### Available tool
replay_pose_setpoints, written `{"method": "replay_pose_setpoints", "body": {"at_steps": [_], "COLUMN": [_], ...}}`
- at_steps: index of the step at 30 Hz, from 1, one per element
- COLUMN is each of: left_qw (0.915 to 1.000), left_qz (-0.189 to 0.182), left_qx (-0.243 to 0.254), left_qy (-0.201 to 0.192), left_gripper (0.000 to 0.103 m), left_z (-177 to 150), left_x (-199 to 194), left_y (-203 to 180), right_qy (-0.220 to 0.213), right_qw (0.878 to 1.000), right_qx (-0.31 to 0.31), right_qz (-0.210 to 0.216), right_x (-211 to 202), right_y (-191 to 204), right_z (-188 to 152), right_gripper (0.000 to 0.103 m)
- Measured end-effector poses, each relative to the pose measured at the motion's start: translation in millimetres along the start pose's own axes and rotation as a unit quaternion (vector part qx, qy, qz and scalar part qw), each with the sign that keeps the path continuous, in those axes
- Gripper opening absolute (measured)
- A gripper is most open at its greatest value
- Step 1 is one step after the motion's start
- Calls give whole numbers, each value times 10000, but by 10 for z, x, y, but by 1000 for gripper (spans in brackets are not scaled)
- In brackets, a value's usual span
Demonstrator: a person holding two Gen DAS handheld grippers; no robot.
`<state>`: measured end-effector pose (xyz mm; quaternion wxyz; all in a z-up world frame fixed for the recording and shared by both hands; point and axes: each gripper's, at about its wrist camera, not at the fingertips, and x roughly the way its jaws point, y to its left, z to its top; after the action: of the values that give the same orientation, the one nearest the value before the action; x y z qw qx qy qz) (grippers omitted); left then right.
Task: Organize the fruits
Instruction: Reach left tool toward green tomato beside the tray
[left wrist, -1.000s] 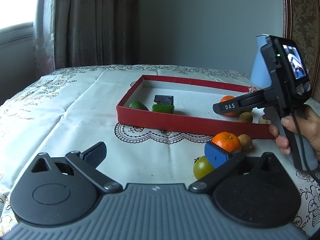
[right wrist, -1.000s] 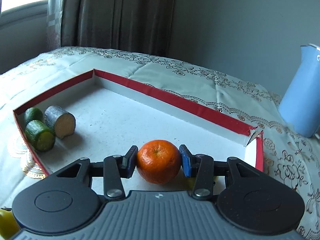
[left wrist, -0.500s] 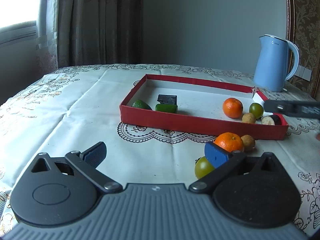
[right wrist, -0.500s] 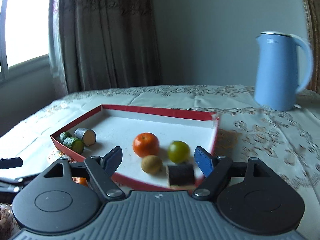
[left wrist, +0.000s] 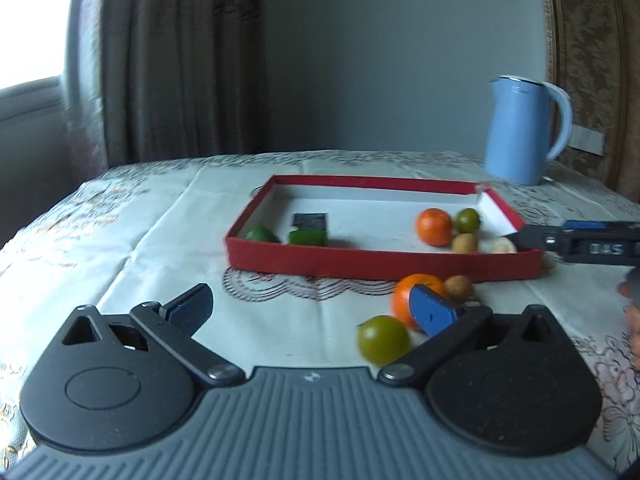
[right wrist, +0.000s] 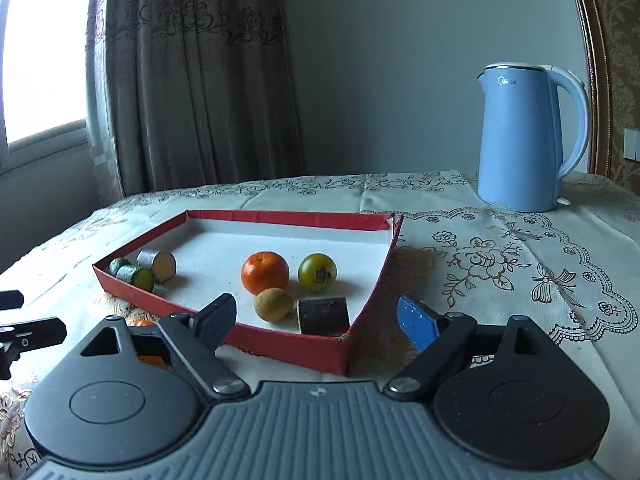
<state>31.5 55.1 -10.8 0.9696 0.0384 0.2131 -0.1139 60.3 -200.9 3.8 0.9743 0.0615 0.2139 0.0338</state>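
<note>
Though blurred, loose orange (left wrist: 408, 296) sits partly hidden behind left hand-held gripper (left wrist: 308, 308).

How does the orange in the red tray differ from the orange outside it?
Place: the orange in the tray sits on the white floor of the red tray; the orange on the tablecloth lies in front of the tray's near wall.
Neighbours: the tray orange has a green fruit and a small brown fruit beside it, as does the outside one.
View: the left gripper's blue finger pad partly covers the outside orange; the tray orange shows whole.
Shared: both round, orange, ungripped.
</note>
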Motion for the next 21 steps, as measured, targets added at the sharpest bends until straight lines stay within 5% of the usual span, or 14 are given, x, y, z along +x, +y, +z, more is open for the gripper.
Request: {"method": "replay_pose_setpoints", "body": {"at_steps": [9, 12, 21], "left_qw": [9992, 9983, 9965], "left_qz": [-105, -133, -236], "left_qx": [294, 370, 549], "left_qy": [261, 440, 581], "left_gripper": [102, 83, 74], "left_z": [-23, -34, -69], "left_x": [144, 197, 301], "left_y": [-172, -174, -260], "right_qy": [6, 61, 107], "right_qw": [10000, 9999, 9999], "right_qx": [-29, -26, -21], "right_qz": [-72, -99, -120], "right_x": [-7, 12, 24], "right_y": [11, 9, 7], "right_z": [-7, -9, -19], "right_gripper": [88, 88, 88]}}
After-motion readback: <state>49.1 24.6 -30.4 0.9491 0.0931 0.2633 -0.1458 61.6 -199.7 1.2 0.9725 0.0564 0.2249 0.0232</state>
